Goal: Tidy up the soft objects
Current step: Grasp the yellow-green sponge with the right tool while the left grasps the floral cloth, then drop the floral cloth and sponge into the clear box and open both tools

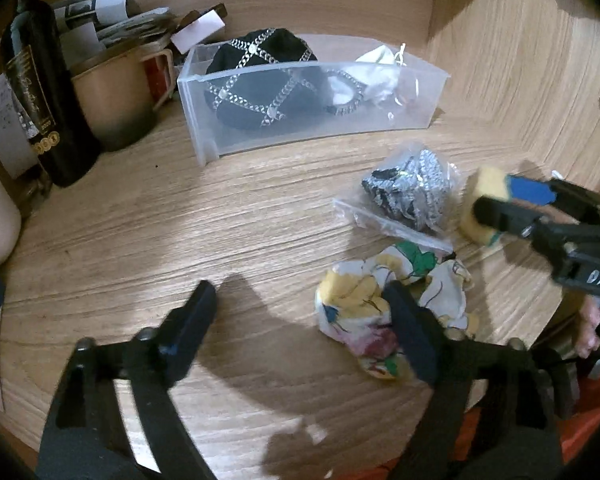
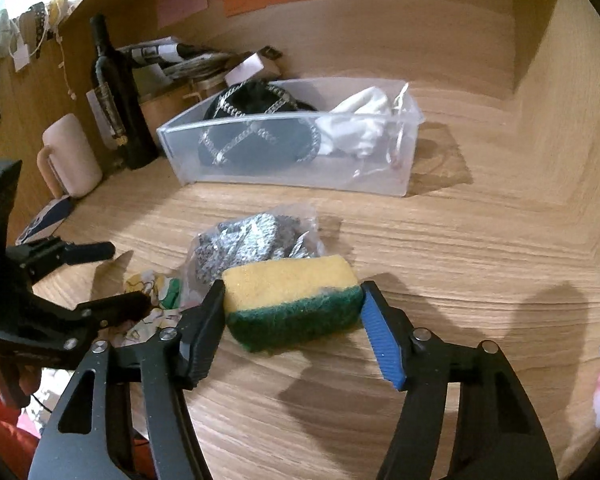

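A yellow and green sponge lies on the wooden desk between the fingers of my right gripper, whose jaws touch its two ends; it also shows in the left wrist view. A crumpled floral cloth lies beside the right finger of my open left gripper, and shows in the right wrist view. A bagged metal scourer lies behind the sponge. A clear plastic bin at the back holds a black chain-patterned item and a white cloth.
A dark bottle, a tan mug and stacked papers stand at the back left. A pale mug stands left of the bottle. A wooden wall rises behind the bin and on the right.
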A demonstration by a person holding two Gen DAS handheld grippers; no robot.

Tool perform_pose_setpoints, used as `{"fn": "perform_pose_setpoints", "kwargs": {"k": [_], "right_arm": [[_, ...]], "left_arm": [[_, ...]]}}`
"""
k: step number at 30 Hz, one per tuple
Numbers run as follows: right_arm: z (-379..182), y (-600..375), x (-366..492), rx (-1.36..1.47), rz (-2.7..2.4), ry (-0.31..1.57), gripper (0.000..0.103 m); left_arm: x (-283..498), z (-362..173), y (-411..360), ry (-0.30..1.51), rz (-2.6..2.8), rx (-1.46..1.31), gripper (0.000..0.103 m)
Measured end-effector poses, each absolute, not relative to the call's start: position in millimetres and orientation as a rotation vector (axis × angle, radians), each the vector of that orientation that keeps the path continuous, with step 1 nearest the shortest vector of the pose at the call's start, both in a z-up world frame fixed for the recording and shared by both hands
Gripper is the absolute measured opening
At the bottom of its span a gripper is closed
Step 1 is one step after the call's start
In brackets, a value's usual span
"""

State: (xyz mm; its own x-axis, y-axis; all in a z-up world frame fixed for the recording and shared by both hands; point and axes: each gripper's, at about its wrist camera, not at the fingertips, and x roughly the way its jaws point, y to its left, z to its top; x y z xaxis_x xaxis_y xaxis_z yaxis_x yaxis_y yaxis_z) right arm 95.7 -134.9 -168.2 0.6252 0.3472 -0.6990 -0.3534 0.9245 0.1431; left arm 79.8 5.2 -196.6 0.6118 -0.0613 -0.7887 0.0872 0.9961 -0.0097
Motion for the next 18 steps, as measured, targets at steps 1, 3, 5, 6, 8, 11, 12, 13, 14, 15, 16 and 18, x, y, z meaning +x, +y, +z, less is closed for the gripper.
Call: {"fn": "perform_pose_setpoints", "kwargs": {"k": [1,3,5,6,8,11,12,13,14,15,16,18], "right_arm": [[-165.9,-138.8,95.0,-0.002,0.388,0.791,0.061],[-161.6,-146.5,94.3,0.013,0.368,0.779,0.061],[-157.7,-152.6,95.4,0.019,0.349,0.769,0.061],[-155.3,-156.3,95.2,0.024,0.339,0.762,0.061],[-150.8,-162.5,94.9,0.031,0.320,0.749,0.061],[-143.3,-169.5,94.9,0.033,0.294,0.728,0.061],[-141.3,-170.7,95.4,0.033,0.288,0.721,0.061],[-138.0,-172.7,96.1,0.033,0.282,0.711,0.061],[-134.9,-174.1,96.7,0.034,0.278,0.702,0.061],[-131.7,-174.6,97.5,0.034,0.275,0.694,0.061],[-129.1,-175.4,98.5,0.034,0.273,0.687,0.061],[-121.7,-177.1,101.3,0.028,0.268,0.667,0.061]], "left_arm": [[80.4,-197.3,5.9,0.903,-0.082,0.028,0.075],[80.8,-197.4,6.9,0.894,-0.076,0.032,0.065],[81.3,-196.2,7.9,0.889,-0.078,0.036,0.051],[82.5,-195.8,8.5,0.888,-0.081,0.035,0.041],[84.8,-194.9,10.0,0.887,-0.081,0.036,0.029],[88.8,-193.4,12.0,0.888,-0.083,0.025,0.017],[89.9,-192.7,13.2,0.887,-0.083,0.021,0.014],[91.3,-191.3,14.6,0.884,-0.081,0.017,0.014],[92.5,-188.8,16.5,0.879,-0.080,0.011,0.013],[93.6,-186.2,18.1,0.873,-0.077,0.005,0.013],[95.6,-181.3,20.6,0.861,-0.075,-0.006,0.013],[98.6,-172.4,25.4,0.839,-0.072,-0.025,0.013]]}}
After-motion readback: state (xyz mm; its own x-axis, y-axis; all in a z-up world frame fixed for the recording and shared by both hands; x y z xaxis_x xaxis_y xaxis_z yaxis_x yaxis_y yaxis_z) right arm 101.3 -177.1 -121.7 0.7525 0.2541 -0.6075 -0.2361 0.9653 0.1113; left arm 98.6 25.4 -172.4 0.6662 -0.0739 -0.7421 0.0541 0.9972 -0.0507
